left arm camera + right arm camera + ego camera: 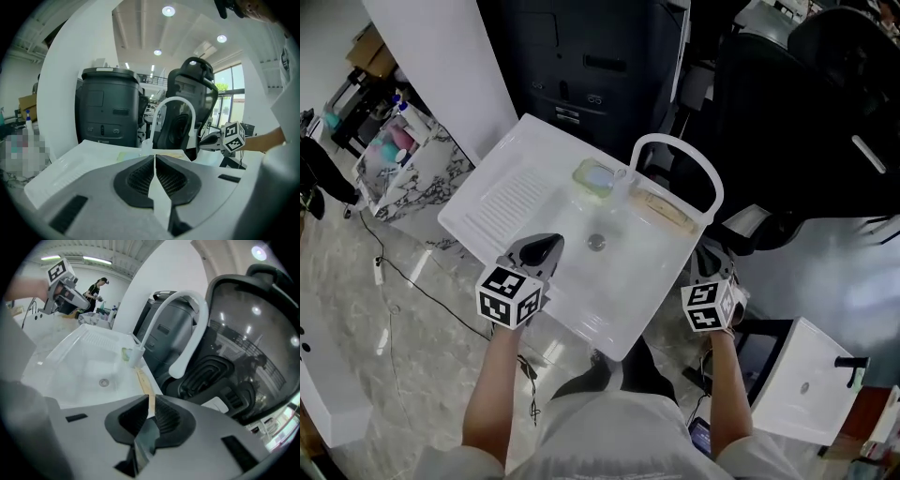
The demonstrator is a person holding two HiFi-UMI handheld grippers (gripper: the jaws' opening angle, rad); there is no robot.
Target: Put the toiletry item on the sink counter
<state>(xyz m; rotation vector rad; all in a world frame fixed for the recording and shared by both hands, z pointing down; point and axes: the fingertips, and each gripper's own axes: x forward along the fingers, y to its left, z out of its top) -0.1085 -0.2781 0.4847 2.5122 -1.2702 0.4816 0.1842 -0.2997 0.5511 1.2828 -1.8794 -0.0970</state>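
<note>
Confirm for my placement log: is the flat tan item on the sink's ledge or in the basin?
On the ledge: the flat tan item lies along the rim of the sink beside the faucet, outside the basin.

Head view looks down; both gripper views, seemingly low, share sink [628,281].

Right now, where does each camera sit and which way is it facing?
Left gripper view: rides the left gripper, facing across the sink toward the faucet; its shut jaws show.
Right gripper view: rides the right gripper, facing along the sink's faucet side; its jaws show.
Head view: on the person's head, looking steeply down on the sink; both forearms and grippers show.
Shared: all three see the faucet; each gripper view catches the other gripper.
</note>
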